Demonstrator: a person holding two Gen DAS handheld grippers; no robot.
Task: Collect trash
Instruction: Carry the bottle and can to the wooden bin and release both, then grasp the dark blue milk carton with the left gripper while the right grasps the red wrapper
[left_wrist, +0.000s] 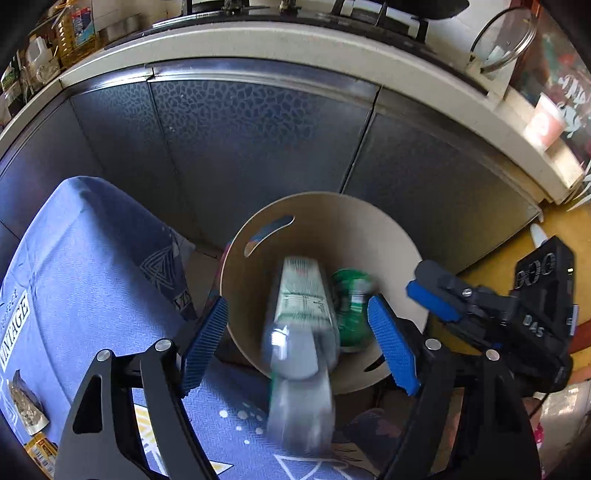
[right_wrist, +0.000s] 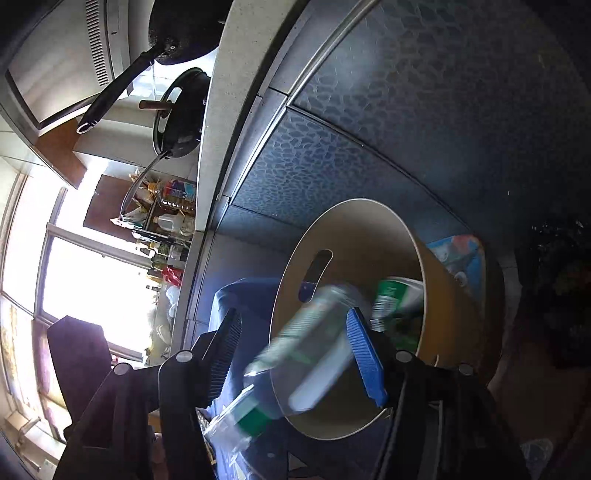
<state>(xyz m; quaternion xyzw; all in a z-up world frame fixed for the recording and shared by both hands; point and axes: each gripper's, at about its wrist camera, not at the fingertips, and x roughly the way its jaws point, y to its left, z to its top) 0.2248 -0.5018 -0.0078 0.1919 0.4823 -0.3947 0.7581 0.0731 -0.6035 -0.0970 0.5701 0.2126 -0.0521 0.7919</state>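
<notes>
Plastic bottle (left_wrist: 301, 332), clear w/ green-and-white label, is motion-blurred and sits in the gap between the left gripper (left_wrist: 301, 347) fingers but touches neither pad. Its neck end points down into the bin, its base end nearer the camera, over the bin's near rim. Left gripper jaws are spread wide, nothing held; blue ribbed pads (left_wrist: 205, 343) are well apart on either side of the bottle.

Right wrist view: same bottle (right_wrist: 314, 343) is a blurred streak across the gap of the right gripper (right_wrist: 295, 354), tilted, lying over the bin's near rim. Right gripper jaws also wide apart, gripping nothing. In the left view the right gripper (left_wrist: 436, 301) shows just beside the bin's right edge.

Bin (left_wrist: 369, 221) is a round tan tub w/ slot handle cutouts, standing on the floor in front of dark patterned cabinet doors (left_wrist: 258, 147) and just beside a table w/ a blue printed cloth (left_wrist: 92, 277). Inside the bin: a green can (left_wrist: 352, 306) lying next to the bottle, and something white behind it in the right view. Crumpled wrapper (left_wrist: 26, 406) lies on the cloth at far left, apart from the bin.
</notes>
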